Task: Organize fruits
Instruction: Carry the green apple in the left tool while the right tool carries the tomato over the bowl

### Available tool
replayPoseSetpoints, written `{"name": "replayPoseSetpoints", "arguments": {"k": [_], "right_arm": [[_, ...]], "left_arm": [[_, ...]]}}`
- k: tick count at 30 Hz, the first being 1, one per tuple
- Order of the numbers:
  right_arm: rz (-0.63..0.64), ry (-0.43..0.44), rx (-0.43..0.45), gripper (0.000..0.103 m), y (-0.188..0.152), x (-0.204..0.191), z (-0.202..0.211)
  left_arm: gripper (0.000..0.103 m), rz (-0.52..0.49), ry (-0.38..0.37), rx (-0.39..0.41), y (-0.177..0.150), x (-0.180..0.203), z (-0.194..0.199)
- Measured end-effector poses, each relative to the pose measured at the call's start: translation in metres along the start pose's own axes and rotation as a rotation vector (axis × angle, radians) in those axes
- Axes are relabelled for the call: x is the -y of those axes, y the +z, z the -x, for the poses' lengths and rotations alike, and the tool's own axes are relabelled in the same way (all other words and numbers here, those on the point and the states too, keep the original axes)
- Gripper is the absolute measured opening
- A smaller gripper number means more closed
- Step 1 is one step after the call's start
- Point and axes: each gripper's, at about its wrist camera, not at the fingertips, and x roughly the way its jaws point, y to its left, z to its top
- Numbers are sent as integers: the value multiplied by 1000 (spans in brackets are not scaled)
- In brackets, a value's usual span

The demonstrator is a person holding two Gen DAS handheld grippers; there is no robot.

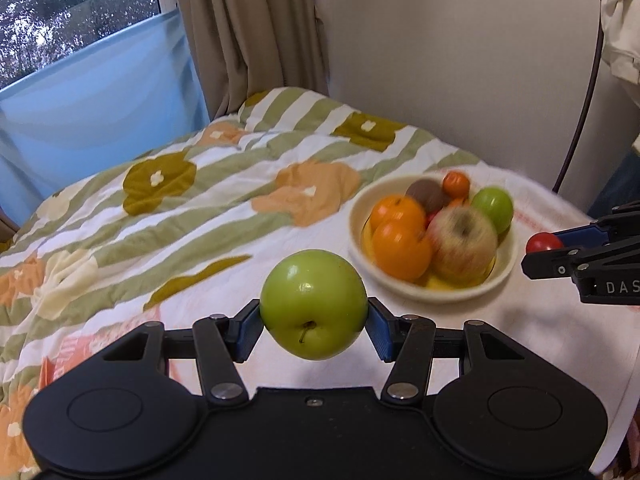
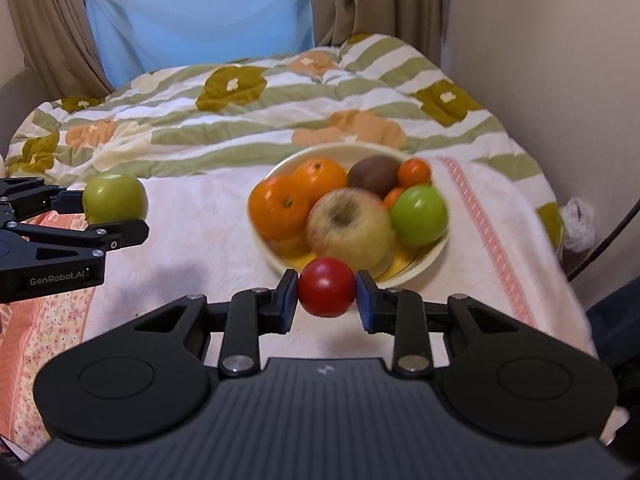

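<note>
My left gripper [image 1: 314, 320] is shut on a green apple [image 1: 313, 304], held above the bed; the same apple [image 2: 115, 198] shows at the left of the right wrist view. My right gripper [image 2: 326, 296] is shut on a small red round fruit [image 2: 326, 287], just in front of the bowl; that fruit [image 1: 543, 243] also peeks out at the right edge of the left wrist view. A cream bowl [image 2: 420, 268] on the bed holds two oranges [image 2: 280, 208], a yellow-red apple [image 2: 350, 226], a green apple [image 2: 418, 214], a kiwi [image 2: 374, 176] and a small tangerine [image 2: 414, 172].
The bed carries a striped floral quilt [image 1: 180, 208] and a white blanket [image 2: 200, 232] under the bowl. A wall [image 1: 440, 40] stands behind and to the right, curtains [image 1: 240, 32] and a window at the back. A black cable [image 1: 584, 112] hangs at the right.
</note>
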Motion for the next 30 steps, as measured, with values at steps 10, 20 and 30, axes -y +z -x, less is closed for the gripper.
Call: {"name": "replayPoseSetpoints", "arguments": {"k": [10, 20, 30], "right_arm": [[87, 46, 53, 46, 47, 61, -1], [160, 114, 60, 46, 89, 117, -41], [186, 170, 45, 46, 107, 147, -76]], "left_arm": [[59, 39, 5, 36, 60, 50, -23], [59, 31, 26, 8, 98, 95, -86], [59, -25, 51, -68, 99, 124, -132]]}}
